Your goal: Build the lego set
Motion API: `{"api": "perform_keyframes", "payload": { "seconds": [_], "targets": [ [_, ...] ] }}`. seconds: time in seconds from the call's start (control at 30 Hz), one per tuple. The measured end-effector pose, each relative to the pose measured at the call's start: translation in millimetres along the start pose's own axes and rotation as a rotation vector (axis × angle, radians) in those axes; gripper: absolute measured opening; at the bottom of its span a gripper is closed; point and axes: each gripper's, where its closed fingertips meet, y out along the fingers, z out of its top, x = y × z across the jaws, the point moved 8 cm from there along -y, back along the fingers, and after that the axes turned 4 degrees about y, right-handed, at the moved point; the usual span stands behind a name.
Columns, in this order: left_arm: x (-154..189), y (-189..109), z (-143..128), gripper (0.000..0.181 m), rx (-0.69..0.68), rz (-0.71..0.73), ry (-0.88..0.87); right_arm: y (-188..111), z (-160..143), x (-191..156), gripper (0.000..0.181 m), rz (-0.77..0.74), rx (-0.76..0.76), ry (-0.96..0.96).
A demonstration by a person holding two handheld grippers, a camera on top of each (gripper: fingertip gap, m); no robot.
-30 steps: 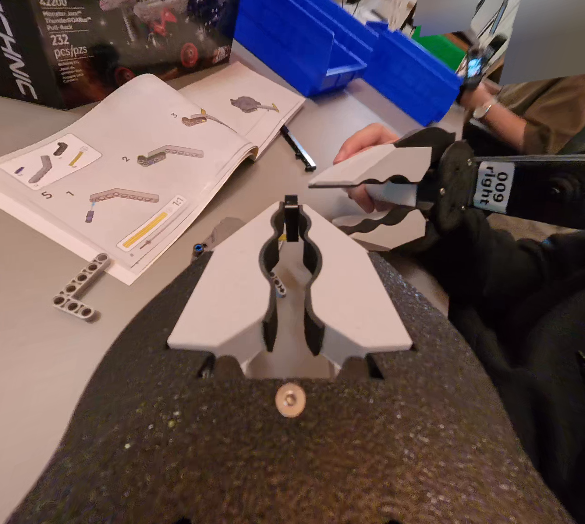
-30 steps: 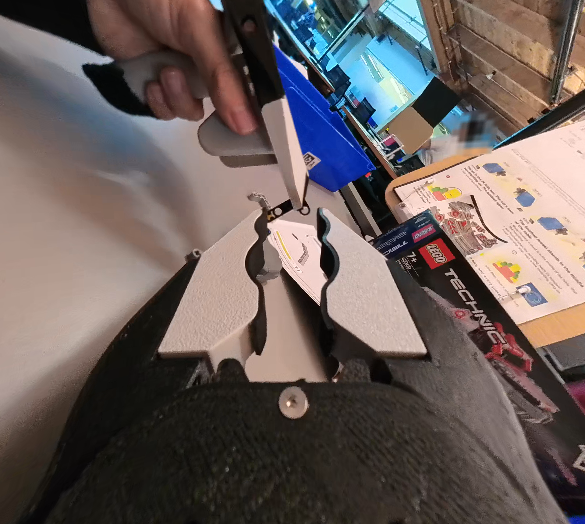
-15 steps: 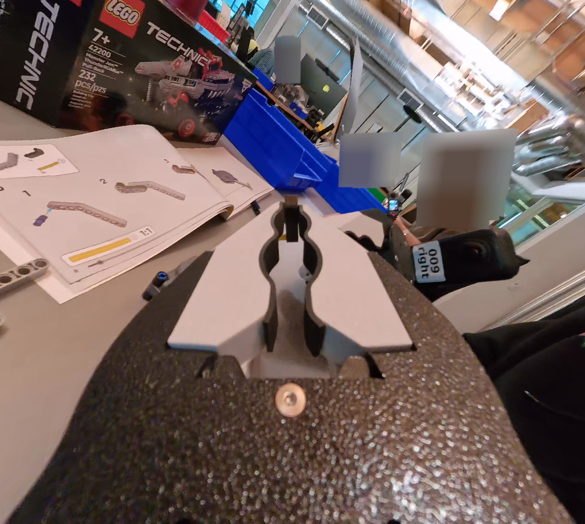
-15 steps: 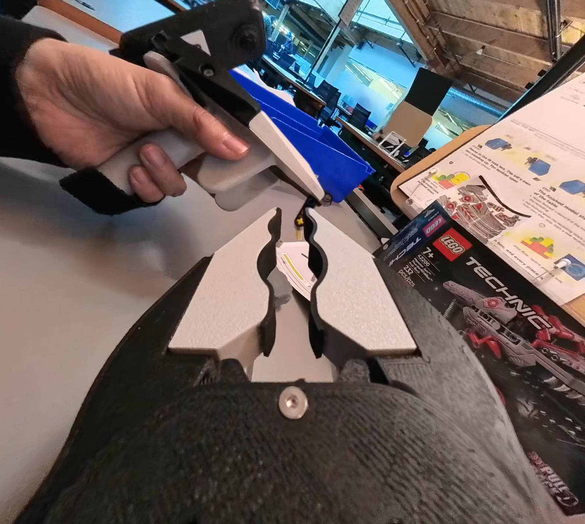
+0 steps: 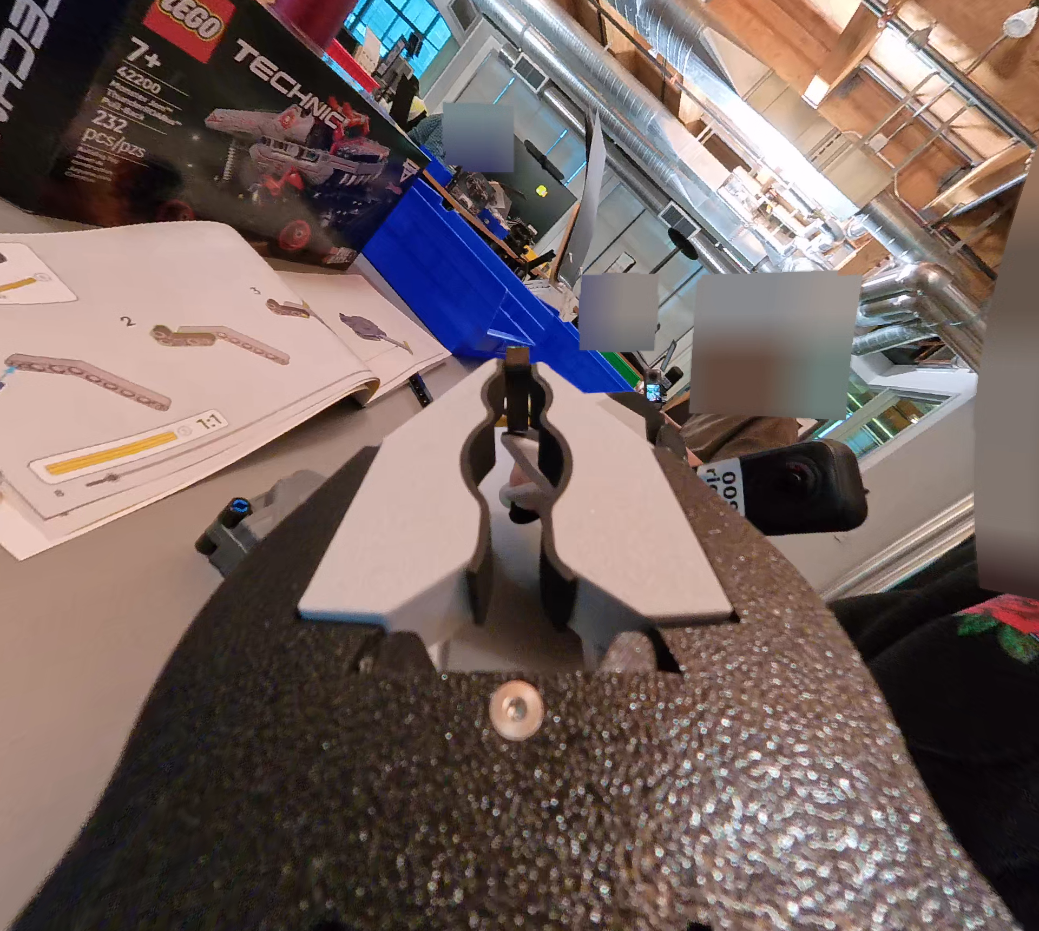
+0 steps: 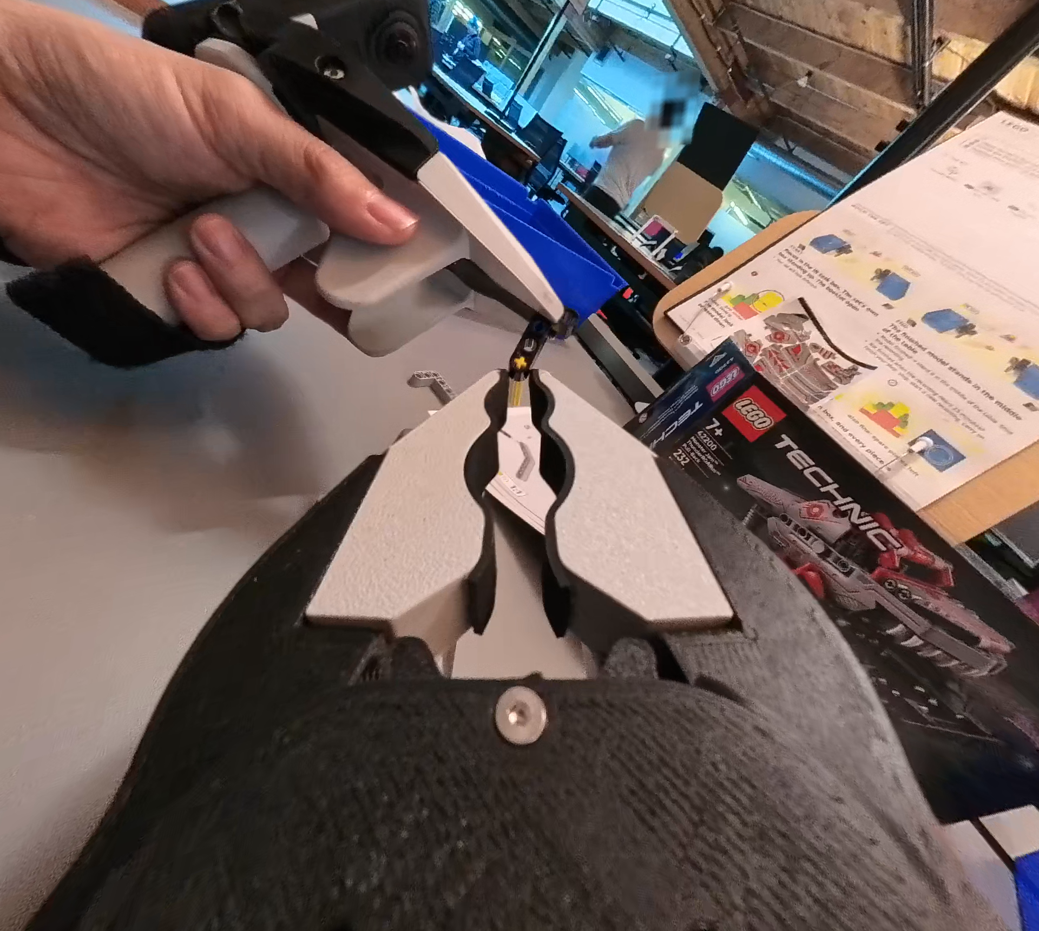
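Observation:
My left gripper (image 5: 517,370) is shut on a short black beam (image 5: 517,392) that stands up between its tips. In the right wrist view the left gripper (image 6: 554,316) is held in a hand at the upper left, and the black beam (image 6: 528,342) hangs down from its tips with a yellow cross end in one hole. My right gripper (image 6: 517,377) is just under that beam, its jaws closed to a narrow gap on a thin yellow axle (image 6: 514,392). The right gripper's body (image 5: 787,488) shows to the right in the left wrist view.
An open instruction booklet (image 5: 168,370) lies on the grey table (image 5: 84,679), with the set's black box (image 5: 197,117) and blue bins (image 5: 461,297) behind. A grey part with a blue pin (image 5: 242,516) lies near my left gripper. A grey L-beam (image 6: 433,377) lies farther off.
Both grippers have lifted and tilted up off the table. My right gripper has gone from open to closed around the yellow axle under the black beam.

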Motion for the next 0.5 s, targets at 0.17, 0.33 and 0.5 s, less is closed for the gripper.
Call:
{"api": "perform_keyframes", "payload": {
  "seconds": [0.17,0.33,0.5],
  "targets": [
    [-2,-4,-4,0.005,-0.081,-0.042,0.026,-6,-6,1,0.004,0.094,0.017,-0.007],
    [1,-11,-6,0.006,-0.237,-0.134,0.175,-13,-10,4,0.001,0.265,0.063,0.119],
    [4,-23,-5,0.014,-0.403,-0.107,0.562,-14,-15,1,0.000,0.324,0.023,0.122]
  ]
}}
